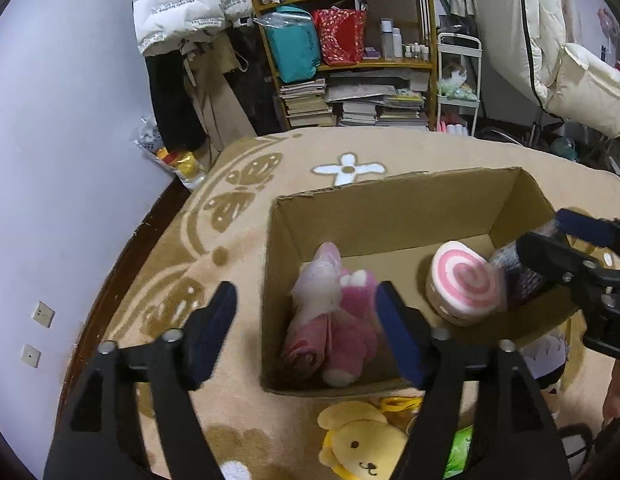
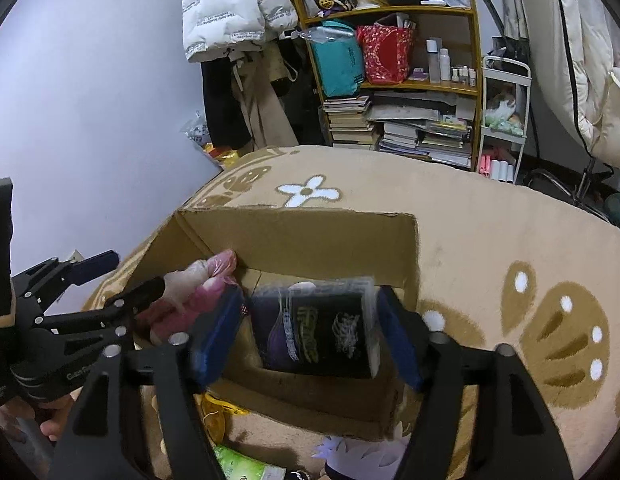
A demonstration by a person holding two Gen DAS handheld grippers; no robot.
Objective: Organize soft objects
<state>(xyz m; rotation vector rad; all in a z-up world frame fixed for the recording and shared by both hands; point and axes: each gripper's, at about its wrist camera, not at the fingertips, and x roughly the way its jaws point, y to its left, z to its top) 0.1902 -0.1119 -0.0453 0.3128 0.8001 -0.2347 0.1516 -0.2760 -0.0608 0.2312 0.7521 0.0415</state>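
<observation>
An open cardboard box (image 1: 389,200) sits on a tan blanket. Inside it lie a pink plush in plastic wrap (image 1: 337,320) and a pink-and-white swirl roll cushion (image 1: 465,280). My left gripper (image 1: 306,332) is open and empty above the box's near left corner. My right gripper (image 2: 310,332) is open around a dark wrapped item with printed graphics (image 2: 321,328), which hangs over the box (image 2: 302,232); the pads stand a little apart from its sides. The right gripper also shows in the left wrist view (image 1: 549,240).
A yellow dog plush (image 1: 365,440), a green packet (image 2: 242,464) and a white-haired figure plush (image 2: 357,456) lie on the blanket (image 2: 509,240) in front of the box. A bookshelf (image 1: 349,60), hanging coats and a white cart stand behind.
</observation>
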